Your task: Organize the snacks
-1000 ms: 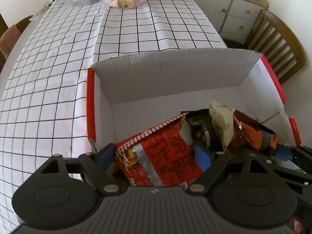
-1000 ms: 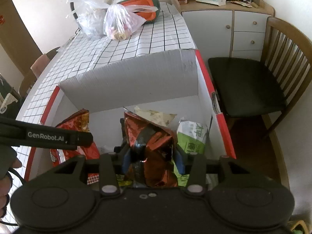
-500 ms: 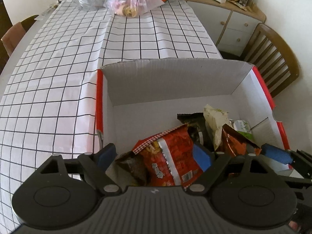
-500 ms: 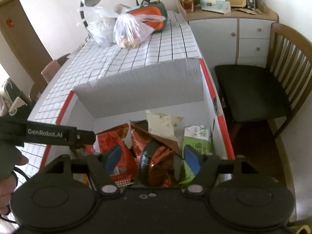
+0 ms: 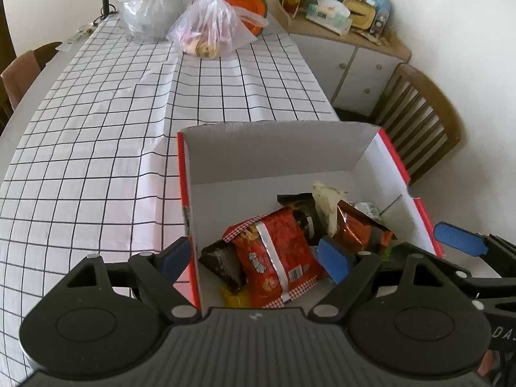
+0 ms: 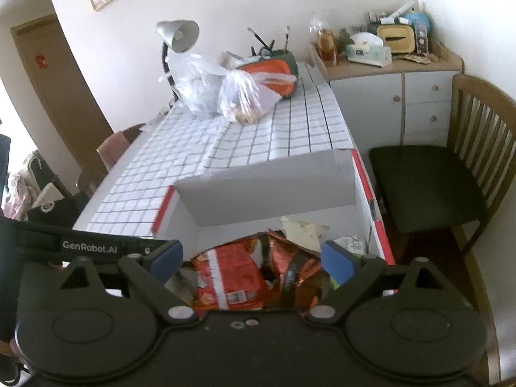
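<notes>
A white cardboard box with red edges (image 5: 277, 158) (image 6: 267, 180) stands on the checked tablecloth and holds several snack packs. A red snack bag (image 5: 277, 251) (image 6: 229, 274) lies at its near side, beside a dark brown-orange foil bag (image 5: 358, 225) (image 6: 290, 267), a pale packet (image 5: 325, 200) and a green-white packet (image 6: 351, 243). My left gripper (image 5: 254, 258) hangs open above the box, nothing between its blue pads (image 5: 333, 258). My right gripper (image 6: 251, 258) is above the foil bag, its jaws opening and clear of it.
Plastic bags (image 5: 209, 29) (image 6: 238, 96), an orange container (image 6: 274, 71) and a desk lamp (image 6: 177, 35) stand at the table's far end. A wooden chair (image 6: 458, 174) is right of the box, a cabinet (image 6: 396, 96) with clutter behind it. The tablecloth (image 5: 96, 148) stretches left.
My right gripper let go of the dark foil bag and spread its jaws. Both grippers rose and drew back from the box, leaving the red bag and foil bag lying inside.
</notes>
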Demonstrator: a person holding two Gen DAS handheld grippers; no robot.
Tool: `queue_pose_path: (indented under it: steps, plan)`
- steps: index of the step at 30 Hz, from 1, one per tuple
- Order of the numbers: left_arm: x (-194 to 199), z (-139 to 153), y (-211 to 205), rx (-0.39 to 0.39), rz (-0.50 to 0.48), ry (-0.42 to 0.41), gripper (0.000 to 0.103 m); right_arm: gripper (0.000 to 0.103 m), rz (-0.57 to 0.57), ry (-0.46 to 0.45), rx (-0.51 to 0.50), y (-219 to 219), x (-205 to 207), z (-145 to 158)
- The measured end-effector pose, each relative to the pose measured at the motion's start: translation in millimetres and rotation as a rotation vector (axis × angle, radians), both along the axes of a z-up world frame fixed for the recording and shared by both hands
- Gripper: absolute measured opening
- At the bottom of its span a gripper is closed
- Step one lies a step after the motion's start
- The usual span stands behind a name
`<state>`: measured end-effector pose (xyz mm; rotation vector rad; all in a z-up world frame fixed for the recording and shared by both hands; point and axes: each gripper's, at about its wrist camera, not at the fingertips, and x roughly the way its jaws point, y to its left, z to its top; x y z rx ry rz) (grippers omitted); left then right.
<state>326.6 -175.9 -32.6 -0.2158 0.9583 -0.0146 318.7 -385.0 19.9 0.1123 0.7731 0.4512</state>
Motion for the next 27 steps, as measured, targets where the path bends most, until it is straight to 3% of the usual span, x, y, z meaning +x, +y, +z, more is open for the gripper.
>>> queue_pose_path:
  steps: [9,12,15,27]
  plan:
    - [-39,18,23,-0.057,-0.018,-0.065,0.087,0.102,-0.017,-0.062,0.015,5,-32,19]
    - [-52,25,28,-0.066,-0.026,-0.092,0.088,0.103,-0.025,-0.077,0.016,7,-40,22]
    - [-64,29,33,-0.069,-0.025,-0.119,0.096,0.103,-0.028,-0.092,0.017,9,-50,26]
    - [-107,35,44,-0.072,-0.029,-0.162,0.098,0.103,-0.051,-0.146,0.025,13,-89,31]
